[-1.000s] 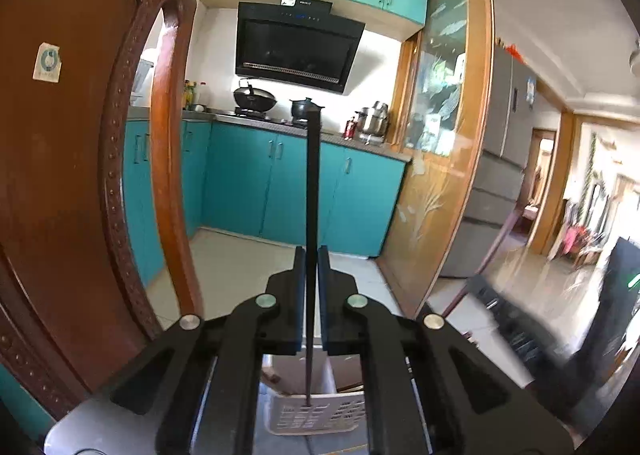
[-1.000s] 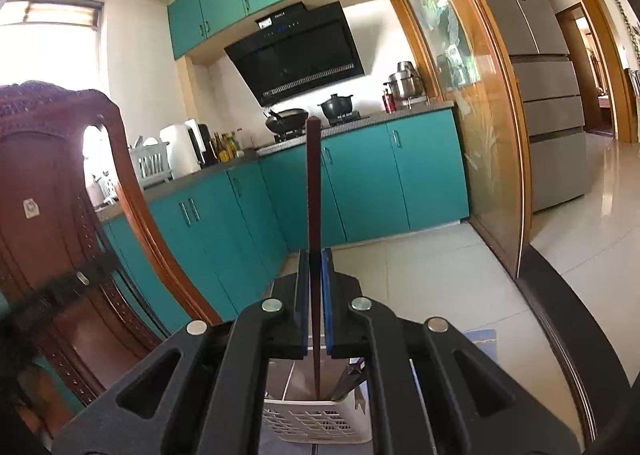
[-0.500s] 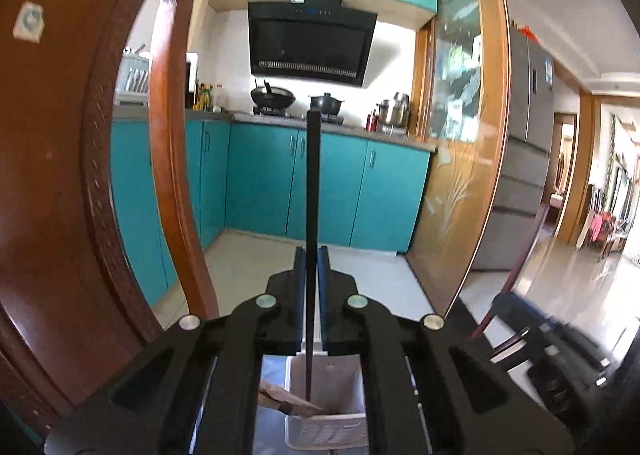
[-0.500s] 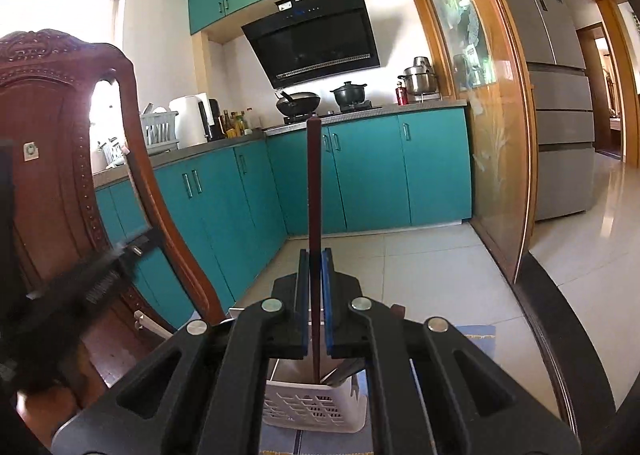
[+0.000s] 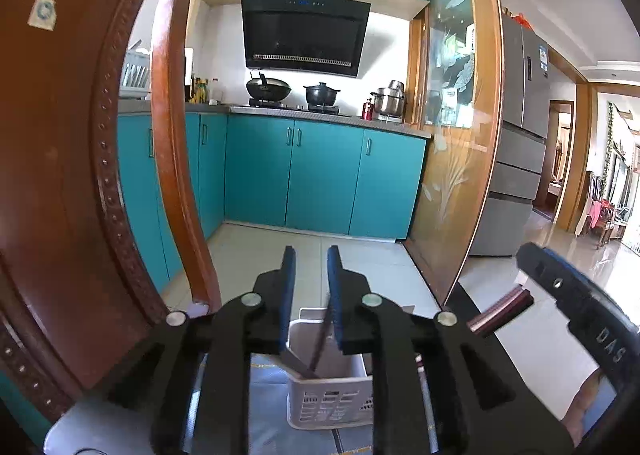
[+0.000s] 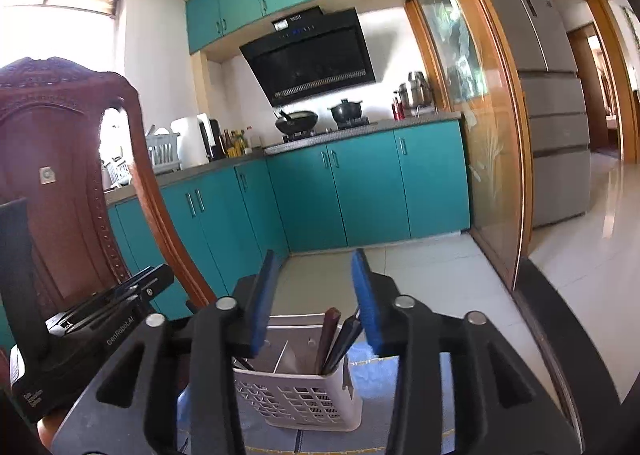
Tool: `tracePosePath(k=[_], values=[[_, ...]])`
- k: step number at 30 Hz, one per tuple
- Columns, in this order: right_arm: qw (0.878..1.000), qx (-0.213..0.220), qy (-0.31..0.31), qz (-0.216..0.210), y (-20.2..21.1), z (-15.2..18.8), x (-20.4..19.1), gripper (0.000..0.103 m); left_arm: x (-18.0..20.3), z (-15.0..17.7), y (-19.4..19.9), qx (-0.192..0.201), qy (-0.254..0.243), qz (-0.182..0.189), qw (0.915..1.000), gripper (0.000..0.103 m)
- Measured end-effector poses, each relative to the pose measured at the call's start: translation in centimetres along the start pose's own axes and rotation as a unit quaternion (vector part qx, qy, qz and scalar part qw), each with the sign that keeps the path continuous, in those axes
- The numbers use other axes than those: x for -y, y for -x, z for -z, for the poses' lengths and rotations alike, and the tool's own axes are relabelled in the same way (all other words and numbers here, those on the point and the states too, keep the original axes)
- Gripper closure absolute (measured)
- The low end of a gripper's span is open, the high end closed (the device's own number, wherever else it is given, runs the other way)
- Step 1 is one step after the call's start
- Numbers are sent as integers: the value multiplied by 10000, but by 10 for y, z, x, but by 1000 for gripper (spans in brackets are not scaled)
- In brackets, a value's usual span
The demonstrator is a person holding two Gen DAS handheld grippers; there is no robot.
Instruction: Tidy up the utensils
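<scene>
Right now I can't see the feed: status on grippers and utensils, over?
Left gripper open, right gripper open, both empty. Chopsticks standing in the white basket. Wooden chair close on the left, not blocking.

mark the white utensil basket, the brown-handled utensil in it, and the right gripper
white utensil basket (image 6: 298, 395), right wrist view, on its perforated front wall.
brown-handled utensil (image 6: 327, 335), right wrist view, on the handle's upper part, above the rim.
right gripper (image 6: 316, 295), right wrist view, midway between the fingertips; jaws open.
</scene>
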State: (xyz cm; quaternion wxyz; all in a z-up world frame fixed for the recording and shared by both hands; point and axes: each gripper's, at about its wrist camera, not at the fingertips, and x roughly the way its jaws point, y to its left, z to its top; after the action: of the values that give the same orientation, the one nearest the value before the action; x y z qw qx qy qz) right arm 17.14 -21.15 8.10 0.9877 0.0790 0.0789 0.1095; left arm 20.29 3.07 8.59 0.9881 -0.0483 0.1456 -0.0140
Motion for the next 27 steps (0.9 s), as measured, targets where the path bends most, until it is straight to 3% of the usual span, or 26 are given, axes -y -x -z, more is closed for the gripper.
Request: tracePosePath(k=[5, 10, 13, 16, 21, 27], values=[[9988, 168, 449, 50, 39, 15, -5, 43, 4, 14, 33, 145, -347, -170, 9991, 62], [9970, -235, 705, 201, 71, 61, 4, 32, 10, 46, 63, 96, -777, -394, 9962, 43], [9951, -525, 800, 252, 86, 86, 5, 26, 8, 66, 84, -31, -757, -328, 9966, 29], [9943, -504, 919, 216, 106, 99, -1, 15, 6, 80, 104, -86, -669, -257, 9974, 18], [9948, -371, 921, 211, 123, 108, -5, 4, 9, 99, 120, 15, -826, -263, 9962, 10], [9978, -284, 572, 199, 129, 106, 5, 3, 9, 112, 122, 30, -919, -250, 9955, 4]])
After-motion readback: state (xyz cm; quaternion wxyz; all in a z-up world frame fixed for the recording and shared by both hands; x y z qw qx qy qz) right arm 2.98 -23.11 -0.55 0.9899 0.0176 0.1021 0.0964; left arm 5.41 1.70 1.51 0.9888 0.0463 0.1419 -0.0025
